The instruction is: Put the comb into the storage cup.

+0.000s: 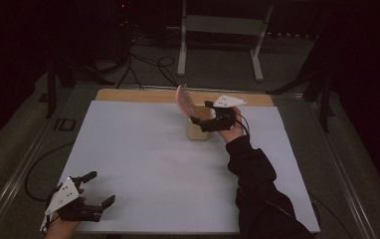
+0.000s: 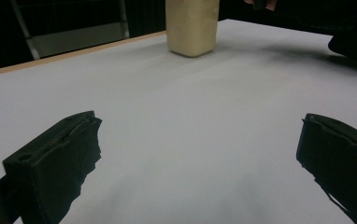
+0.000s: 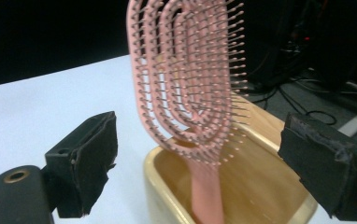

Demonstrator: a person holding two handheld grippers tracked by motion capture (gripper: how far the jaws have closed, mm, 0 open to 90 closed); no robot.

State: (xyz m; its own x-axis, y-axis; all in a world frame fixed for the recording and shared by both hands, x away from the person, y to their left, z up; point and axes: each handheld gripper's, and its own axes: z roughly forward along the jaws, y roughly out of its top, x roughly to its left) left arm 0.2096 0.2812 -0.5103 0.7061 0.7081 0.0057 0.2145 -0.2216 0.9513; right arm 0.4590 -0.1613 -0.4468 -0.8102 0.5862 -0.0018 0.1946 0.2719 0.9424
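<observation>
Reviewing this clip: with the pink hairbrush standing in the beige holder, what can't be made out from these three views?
- Hairbrush handle end: hidden inside the holder, right gripper view.
- Holder bottom: cut off by the lower edge there; its top by the upper edge in the left gripper view.
- Brush bristles: too small and dim in the high view.
- Right gripper jaws: dark against the holder in the high view.
- Left gripper body: partly cut off at the bottom edge.

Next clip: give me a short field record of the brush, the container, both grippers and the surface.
hairbrush: pink hairbrush, handle down inside the container, head leaning out above the rim
container: cream container, upright on the white table
right gripper: right gripper beside the brush, jaws open and off it
left gripper: left gripper open at the near left corner
</observation>
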